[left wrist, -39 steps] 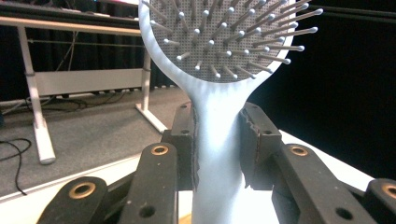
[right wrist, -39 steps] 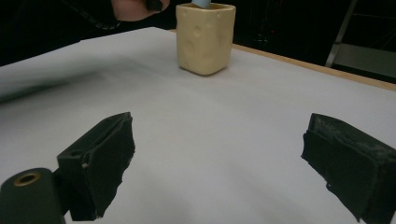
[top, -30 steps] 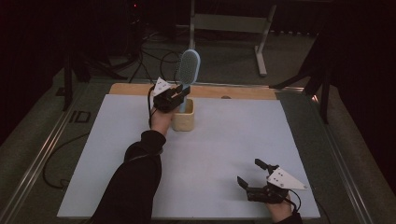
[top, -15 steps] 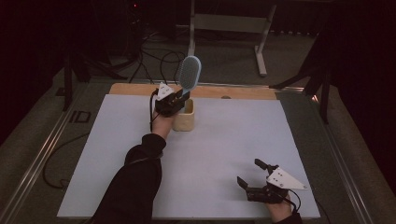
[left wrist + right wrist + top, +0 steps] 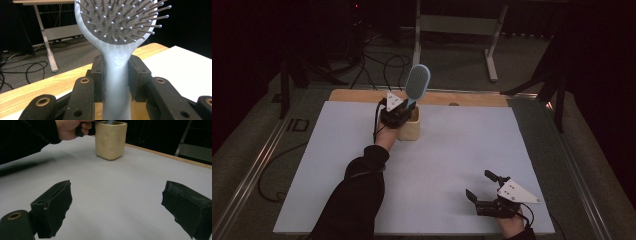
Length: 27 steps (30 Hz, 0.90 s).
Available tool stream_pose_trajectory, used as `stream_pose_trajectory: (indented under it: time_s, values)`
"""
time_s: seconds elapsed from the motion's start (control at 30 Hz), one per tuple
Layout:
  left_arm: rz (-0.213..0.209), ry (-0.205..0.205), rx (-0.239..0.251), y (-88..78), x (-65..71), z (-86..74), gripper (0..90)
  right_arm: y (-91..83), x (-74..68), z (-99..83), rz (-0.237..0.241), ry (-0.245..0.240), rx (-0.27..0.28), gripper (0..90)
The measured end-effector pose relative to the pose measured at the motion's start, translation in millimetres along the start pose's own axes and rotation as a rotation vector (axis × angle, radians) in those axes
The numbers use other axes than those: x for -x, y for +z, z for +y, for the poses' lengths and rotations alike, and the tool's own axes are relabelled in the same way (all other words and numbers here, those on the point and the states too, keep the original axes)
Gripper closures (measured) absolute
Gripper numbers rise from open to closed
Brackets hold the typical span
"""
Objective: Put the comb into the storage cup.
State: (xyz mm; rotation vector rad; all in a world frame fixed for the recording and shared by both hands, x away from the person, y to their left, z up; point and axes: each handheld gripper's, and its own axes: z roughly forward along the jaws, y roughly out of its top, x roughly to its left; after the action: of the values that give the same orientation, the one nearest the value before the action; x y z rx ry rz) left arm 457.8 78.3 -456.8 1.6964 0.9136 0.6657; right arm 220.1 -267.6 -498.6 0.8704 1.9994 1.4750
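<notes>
A pale blue hairbrush point(image 5: 417, 83) stands upright with its handle down in a cream square cup point(image 5: 411, 127) near the table's far edge. My left gripper point(image 5: 398, 113) is shut on the hairbrush handle point(image 5: 116, 82), both pads pressing its sides just above the cup. The bristled head point(image 5: 120, 20) rises above the jaws. My right gripper point(image 5: 481, 187) rests low near the front right of the table, open with nothing between its fingers. In the right gripper view the cup point(image 5: 110, 139) stands ahead, with the person's hand point(image 5: 68, 129) beside it.
A white sheet point(image 5: 452, 150) covers the table, with a wooden strip point(image 5: 472, 98) along its far edge. Beyond the table are a metal stand point(image 5: 457, 25) and loose cables point(image 5: 382, 65) on the floor.
The brush head has shifted slightly right and the left gripper has moved a little closer over the cup. The right gripper has stayed in place.
</notes>
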Motion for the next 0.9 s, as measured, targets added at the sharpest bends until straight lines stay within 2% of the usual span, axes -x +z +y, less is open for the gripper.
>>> stream_pose_trajectory:
  time_s: [0.17, 0.2, 0.27, 0.3, 0.4, 0.43, 0.47, 0.53, 0.57, 0.6, 0.67, 0.77, 0.9]
  values:
    - [-0.004, 0.006, -0.002, -1.1, 1.1, 0.1, 66.2, -0.2, -0.2, 0.3, -0.001, -0.002, 0.001, 8.7]
    - [-0.007, 0.003, -0.005, -1.3, 1.3, 0.4, 61.8, -0.2, -0.2, 0.3, -0.001, -0.002, 0.001, 8.7]
    - [-0.026, -0.025, 0.002, -3.5, -0.2, 2.0, 41.9, -0.5, 0.0, 0.4, 0.0, -0.002, -0.001, 8.7]
    - [-0.041, -0.036, 0.003, -5.1, -0.9, 3.5, 35.0, -0.5, 0.0, 0.4, 0.0, -0.002, -0.001, 8.7]
    - [-0.053, -0.034, 0.018, -10.3, -0.6, 8.1, 23.9, -0.4, -0.2, 0.5, -0.001, -0.005, -0.001, 8.7]
    - [-0.068, -0.025, 0.008, -11.2, -0.6, 9.7, 21.6, -0.4, -0.1, 0.6, -0.002, -0.008, 0.0, 8.7]
    - [-0.089, -0.017, 0.004, -12.2, -0.4, 10.8, 14.3, -0.5, 0.0, 0.7, -0.002, -0.008, 0.001, 8.7]
    - [-0.104, 0.0, -0.008, -13.6, 0.4, 12.0, 9.0, -0.7, 0.0, 0.8, -0.003, -0.005, 0.002, 8.7]
    - [-0.138, 0.004, -0.013, -14.7, -0.6, 12.2, 6.2, -0.7, -0.2, 1.0, -0.004, -0.002, 0.002, 8.7]
    - [-0.146, 0.007, -0.022, -15.0, -0.5, 12.6, 2.4, -0.7, -0.2, 1.1, -0.004, -0.004, 0.003, 8.7]
    - [-0.167, 0.012, -0.02, -16.6, -0.4, 12.6, 0.7, -0.7, -0.3, 1.2, -0.004, -0.004, 0.005, 8.7]
    - [-0.167, 0.021, -0.024, -18.3, 0.0, 13.3, 0.0, -0.7, -0.2, 1.2, -0.005, -0.003, 0.003, 8.7]
    - [-0.173, 0.015, -0.029, -19.5, -1.4, 14.6, 0.0, -0.5, 0.0, 1.2, -0.005, -0.005, 0.001, 8.7]
